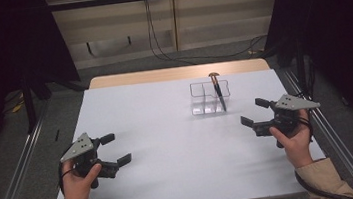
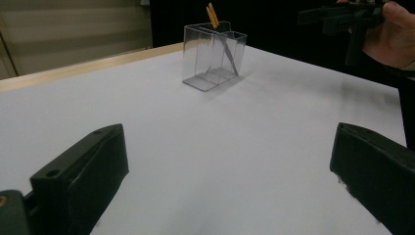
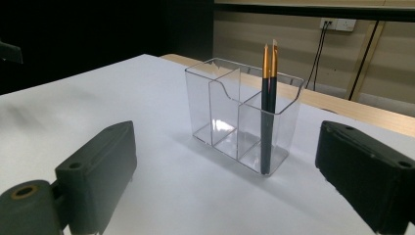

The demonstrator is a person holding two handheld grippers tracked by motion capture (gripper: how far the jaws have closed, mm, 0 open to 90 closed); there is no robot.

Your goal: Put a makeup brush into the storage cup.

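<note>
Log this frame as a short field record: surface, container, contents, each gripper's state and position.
surface: white table
container: clear plastic organizer, upright, divided into compartments, far right of centre
contents: two dark brushes with gold ends, standing together in one end compartment, leaning slightly
left gripper: open, near left of table, holding nothing
right gripper: open, right edge, nearer the organizer, apart from it

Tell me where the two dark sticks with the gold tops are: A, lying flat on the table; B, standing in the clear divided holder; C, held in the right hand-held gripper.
B: the sticks stand in an end compartment of the clear holder, no gripper touching them.
</note>
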